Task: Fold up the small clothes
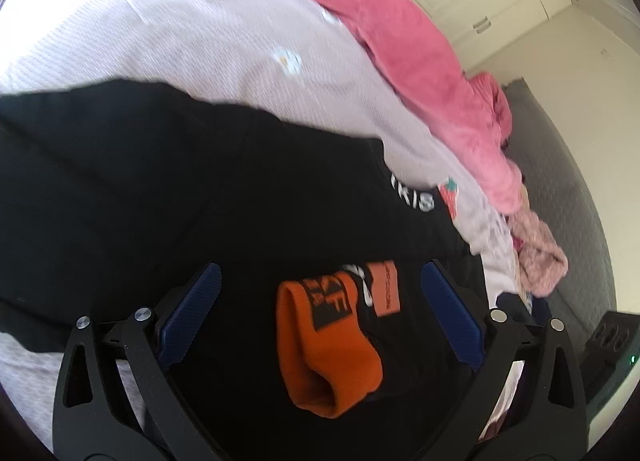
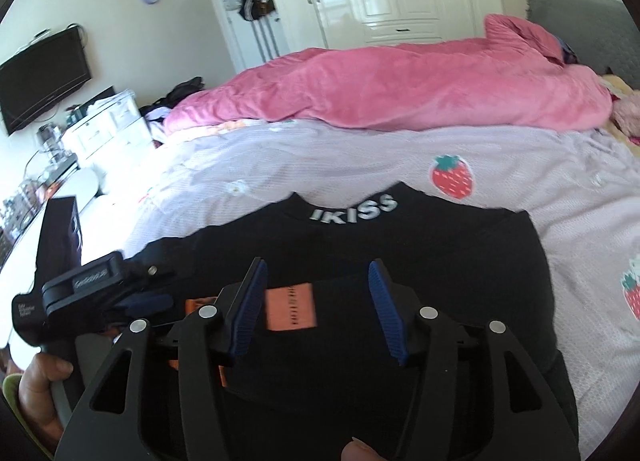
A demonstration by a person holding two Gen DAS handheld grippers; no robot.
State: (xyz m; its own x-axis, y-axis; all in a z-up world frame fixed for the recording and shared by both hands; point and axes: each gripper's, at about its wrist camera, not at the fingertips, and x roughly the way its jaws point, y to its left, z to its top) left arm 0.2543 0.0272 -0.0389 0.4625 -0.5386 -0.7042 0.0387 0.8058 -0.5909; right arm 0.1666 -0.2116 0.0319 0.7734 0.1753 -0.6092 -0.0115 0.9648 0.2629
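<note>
black garment (image 2: pixel 400 257) with white "ikiss" lettering lies spread on the lilac strawberry-print bedsheet (image 2: pixel 500 149), collar end away from the person. orange ribbed cuff (image 1: pixel 328 345) and an orange label patch (image 2: pixel 290 307) sit on top of the black fabric near the near edge. pink blanket (image 2: pixel 380 93) is bunched along the far side of the bed, well apart from the garment.

left gripper (image 1: pixel 320 313): jaws stand wide apart, the orange cuff lies between the blue pads (image 1: pixel 192 313) but neither pad touches it. nothing held.

right gripper (image 2: pixel 316 309): jaws apart, about halfway, hovering over the label patch; pads clear of the cloth. nothing held. in the right wrist view the left gripper shows at lower left, a hand (image 2: pixel 40 393) on its handle.

judgement: a fold of the sleeve or near edge looks just laid down, both tools free. next grip not yet taken.

notes for doing the step well:
- pinch only the top layer at an edge or corner, not the mid-panel; black on black hides the layers, so use the orange cuff as the landmark.
- take both grips level with each other so the fold line runs straight.
- lift low and carry across; a high lift may drag the sheet or undo the tucked sleeve.
- release only once the cloth lies flat.
</note>
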